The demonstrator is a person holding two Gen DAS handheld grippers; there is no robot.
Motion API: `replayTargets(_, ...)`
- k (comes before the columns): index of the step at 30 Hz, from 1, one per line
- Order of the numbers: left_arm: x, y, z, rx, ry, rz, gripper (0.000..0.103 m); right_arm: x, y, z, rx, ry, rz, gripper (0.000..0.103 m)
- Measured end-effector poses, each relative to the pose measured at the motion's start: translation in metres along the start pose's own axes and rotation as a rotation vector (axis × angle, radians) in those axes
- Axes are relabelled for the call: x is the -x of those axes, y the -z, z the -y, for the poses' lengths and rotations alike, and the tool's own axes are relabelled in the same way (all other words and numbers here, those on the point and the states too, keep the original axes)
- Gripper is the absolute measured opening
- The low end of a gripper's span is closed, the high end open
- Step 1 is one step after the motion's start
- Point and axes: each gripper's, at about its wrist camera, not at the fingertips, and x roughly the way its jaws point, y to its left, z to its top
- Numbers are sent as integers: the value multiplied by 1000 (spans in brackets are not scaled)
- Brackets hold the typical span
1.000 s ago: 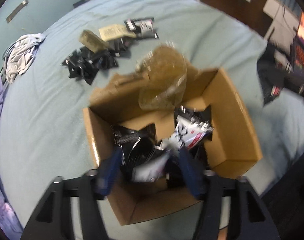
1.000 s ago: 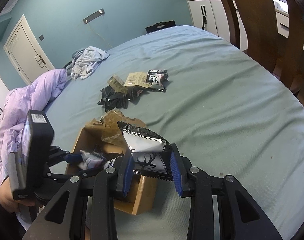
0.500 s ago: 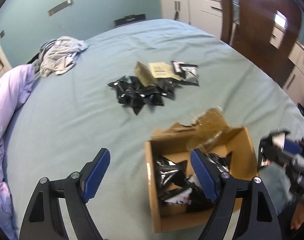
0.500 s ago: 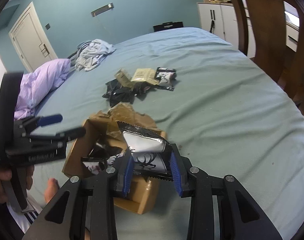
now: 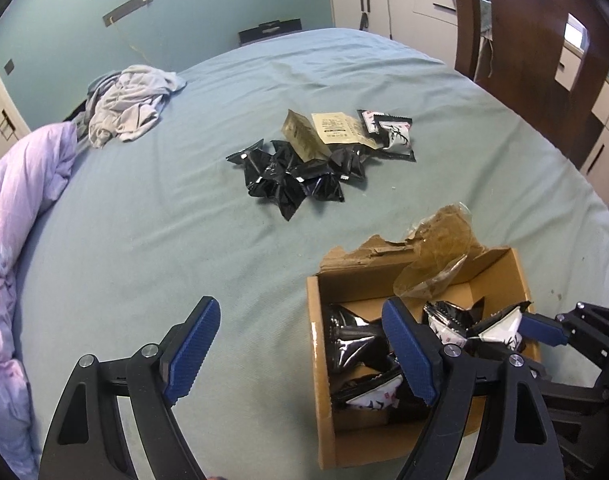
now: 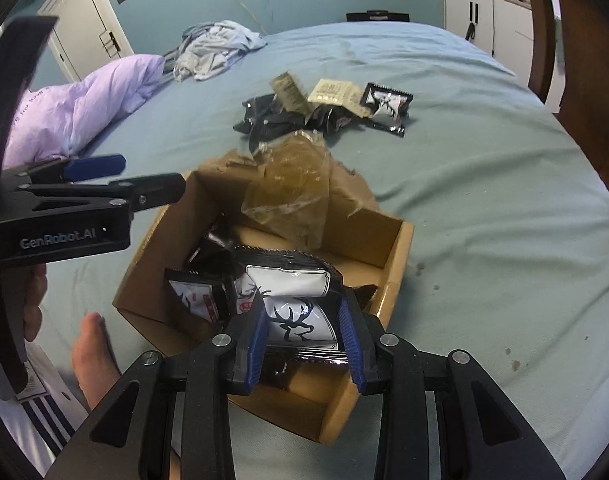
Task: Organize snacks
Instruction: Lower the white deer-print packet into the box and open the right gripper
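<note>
A black-and-white snack packet [image 6: 300, 312] with a deer print is clamped between the pads of the right gripper [image 6: 304, 336], held over the near end of the open cardboard box [image 6: 396, 248]. The box sits on the bed [image 6: 484, 184] near its front edge and has several packets inside. The left gripper [image 5: 296, 352] hangs beside the box, its jaws wide apart with nothing between them. More snack packets [image 5: 304, 172] lie heaped mid-bed, well apart from the box.

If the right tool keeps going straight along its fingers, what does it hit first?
Probably the snack packets already in the cardboard box; the right tool, shut on a deer-print packet, points down into it. Depth is uncertain.
</note>
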Motion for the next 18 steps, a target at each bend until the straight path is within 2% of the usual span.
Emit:
replayTargets(2,0,0,0,6,8,-5,84,-1,-1,1,-5,5,-1,32)
replayTargets(5,-1,-1,-4,23,14,-8,84,3,-4,2,-33,-34,24,33)
replayTargets(8,-2,0,-6,31,8,-7,84,5,0,14,-118,-145,59,36)
replayTargets(12,-4,0,-8,35,-8,-5,84,3,1,29,-200,-131,60,52)
replayTargets(18,1,2,-8,19,-32,11,84,11,6,29,-214,-136,75,58)
